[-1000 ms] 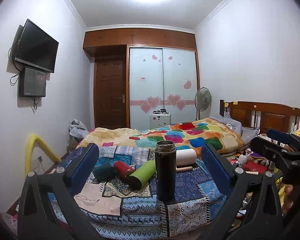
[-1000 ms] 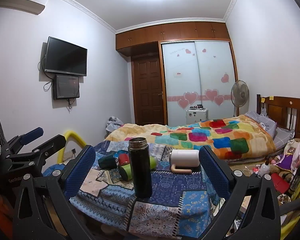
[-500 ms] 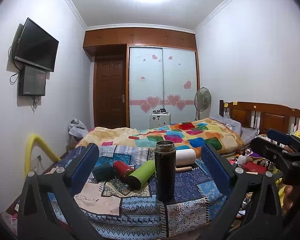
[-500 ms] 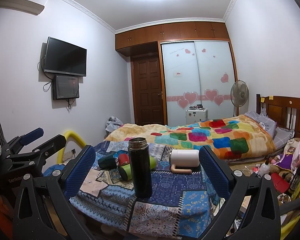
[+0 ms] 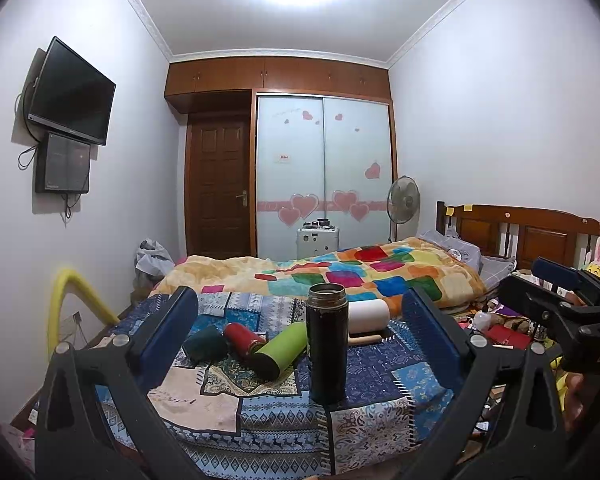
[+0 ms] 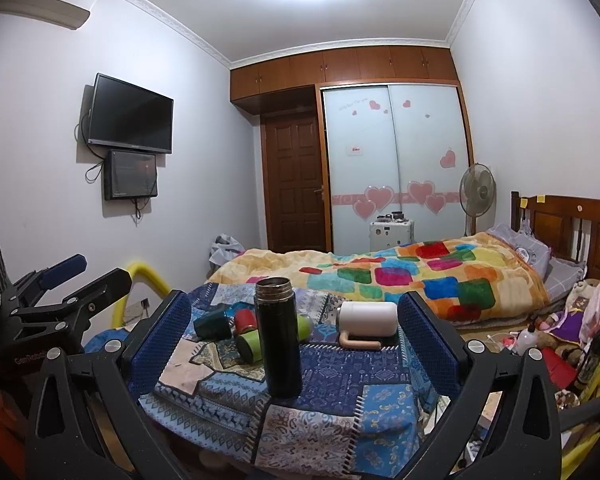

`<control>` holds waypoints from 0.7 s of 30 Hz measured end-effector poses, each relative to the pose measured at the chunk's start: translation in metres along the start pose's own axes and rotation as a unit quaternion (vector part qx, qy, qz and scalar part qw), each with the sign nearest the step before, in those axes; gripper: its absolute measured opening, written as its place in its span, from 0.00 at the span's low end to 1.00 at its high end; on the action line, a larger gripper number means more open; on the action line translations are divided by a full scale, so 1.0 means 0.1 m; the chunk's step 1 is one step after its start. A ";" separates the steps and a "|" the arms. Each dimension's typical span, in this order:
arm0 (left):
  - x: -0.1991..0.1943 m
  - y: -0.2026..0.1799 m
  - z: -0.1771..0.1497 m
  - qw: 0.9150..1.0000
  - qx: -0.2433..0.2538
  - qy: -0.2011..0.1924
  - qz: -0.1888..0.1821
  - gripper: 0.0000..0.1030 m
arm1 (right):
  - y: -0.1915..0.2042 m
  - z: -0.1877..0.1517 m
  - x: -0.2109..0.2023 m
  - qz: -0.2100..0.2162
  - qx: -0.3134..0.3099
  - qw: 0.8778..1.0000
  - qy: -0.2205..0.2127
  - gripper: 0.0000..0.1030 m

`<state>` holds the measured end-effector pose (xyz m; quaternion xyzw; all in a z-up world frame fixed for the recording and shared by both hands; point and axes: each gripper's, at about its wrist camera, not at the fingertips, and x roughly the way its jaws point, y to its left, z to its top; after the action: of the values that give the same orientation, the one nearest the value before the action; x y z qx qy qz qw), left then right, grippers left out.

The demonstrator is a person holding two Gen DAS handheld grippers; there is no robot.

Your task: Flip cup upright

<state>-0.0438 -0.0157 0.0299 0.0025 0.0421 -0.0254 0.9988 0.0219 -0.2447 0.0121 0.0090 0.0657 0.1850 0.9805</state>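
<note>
A tall black flask (image 5: 327,342) stands upright near the front of a patchwork-covered table (image 5: 260,420); it also shows in the right wrist view (image 6: 278,336). Behind it lie a green cup (image 5: 282,348), a red cup (image 5: 242,336), a dark teal cup (image 5: 205,345) and a white mug with a wooden handle (image 5: 368,316), all on their sides. The white mug also shows in the right wrist view (image 6: 366,319). My left gripper (image 5: 300,336) is open and empty, short of the table. My right gripper (image 6: 294,336) is open and empty too.
A bed with a colourful blanket (image 5: 360,272) lies behind the table. A yellow foam tube (image 5: 66,304) stands at the left. Clutter (image 6: 560,328) fills the floor at the right. Each view shows the other gripper at its edge.
</note>
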 end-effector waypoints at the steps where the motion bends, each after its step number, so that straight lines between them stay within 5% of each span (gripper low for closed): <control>1: 0.00 0.01 0.00 1.000 0.000 0.000 0.000 1.00 | 0.00 0.00 0.00 0.000 0.000 1.000 0.001 1.00; 21: 0.01 0.05 0.00 1.000 -0.009 0.008 -0.006 1.00 | 0.02 0.05 -0.03 -0.003 -0.005 1.000 -0.005 1.00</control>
<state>-0.0424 -0.0106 0.0296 -0.0070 0.0501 -0.0311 0.9982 0.0193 -0.2437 0.0173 0.0052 0.0598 0.1823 0.9814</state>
